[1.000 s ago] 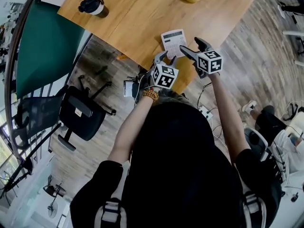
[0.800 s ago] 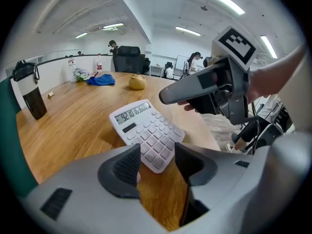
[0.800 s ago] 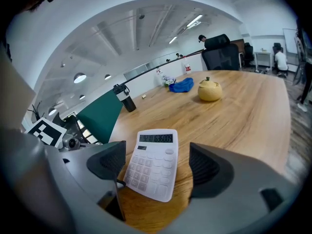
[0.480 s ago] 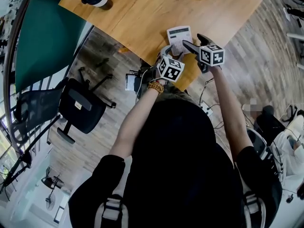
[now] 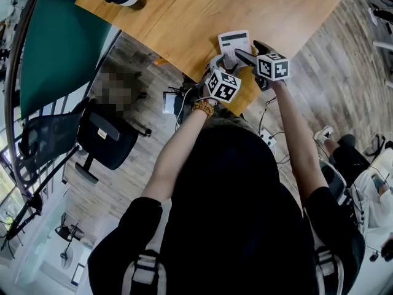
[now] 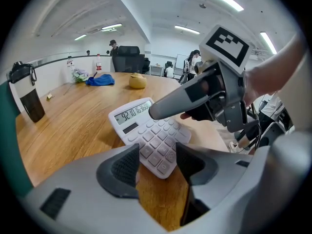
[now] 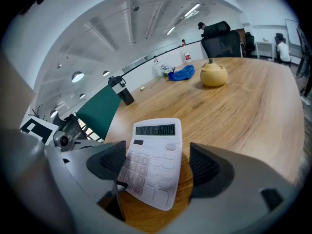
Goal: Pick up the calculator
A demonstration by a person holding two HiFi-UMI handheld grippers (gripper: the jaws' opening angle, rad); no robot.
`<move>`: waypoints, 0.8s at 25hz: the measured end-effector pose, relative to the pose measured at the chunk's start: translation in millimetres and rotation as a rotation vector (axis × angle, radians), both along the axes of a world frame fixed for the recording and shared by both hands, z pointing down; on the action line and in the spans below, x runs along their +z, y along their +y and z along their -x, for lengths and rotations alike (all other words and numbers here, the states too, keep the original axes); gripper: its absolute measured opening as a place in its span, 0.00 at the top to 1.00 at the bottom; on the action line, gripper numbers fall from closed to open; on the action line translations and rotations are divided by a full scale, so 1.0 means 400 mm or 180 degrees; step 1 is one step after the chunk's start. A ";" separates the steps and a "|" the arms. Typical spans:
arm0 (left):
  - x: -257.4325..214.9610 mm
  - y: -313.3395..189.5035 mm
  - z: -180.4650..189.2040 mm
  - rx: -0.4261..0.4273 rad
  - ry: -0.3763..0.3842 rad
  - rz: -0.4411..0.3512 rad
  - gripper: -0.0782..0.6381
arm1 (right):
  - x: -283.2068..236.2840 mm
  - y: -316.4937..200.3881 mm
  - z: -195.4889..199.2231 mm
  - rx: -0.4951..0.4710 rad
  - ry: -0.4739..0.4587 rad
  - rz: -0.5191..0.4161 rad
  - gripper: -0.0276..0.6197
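Left tongs (image 6: pixel 157 163) have spread wide around the calculator's (image 6: pixel 146 130) near corner, not gripping yet. Right tongs (image 7: pixel 155 164) — also wide — have dropped to straddle it. It lies flat by the table (image 5: pixel 172 17) edge — pickup looks imminent.

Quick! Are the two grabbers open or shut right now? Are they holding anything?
Left gripper: open, a corner of the calculator between its jaws, not squeezed.
Right gripper: open, the calculator between its jaws, not squeezed.
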State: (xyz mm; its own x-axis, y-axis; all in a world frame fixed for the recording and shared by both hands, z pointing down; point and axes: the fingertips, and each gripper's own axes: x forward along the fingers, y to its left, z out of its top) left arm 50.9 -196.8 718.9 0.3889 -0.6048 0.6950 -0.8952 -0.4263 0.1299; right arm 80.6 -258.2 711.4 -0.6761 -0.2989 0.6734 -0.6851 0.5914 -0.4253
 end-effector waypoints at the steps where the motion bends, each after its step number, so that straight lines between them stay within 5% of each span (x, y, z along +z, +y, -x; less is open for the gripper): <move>1: 0.001 0.001 -0.002 0.0009 -0.0017 -0.0013 0.53 | 0.005 0.001 -0.002 -0.0001 0.0006 0.0015 0.30; 7: -0.008 -0.010 0.018 -0.0348 0.0360 0.0091 0.58 | 0.031 0.014 -0.002 -0.0013 -0.0015 0.0135 0.30; 20: 0.002 -0.002 0.027 -0.0273 0.0377 0.0168 0.57 | 0.052 0.032 0.018 -0.0092 -0.0029 0.0263 0.30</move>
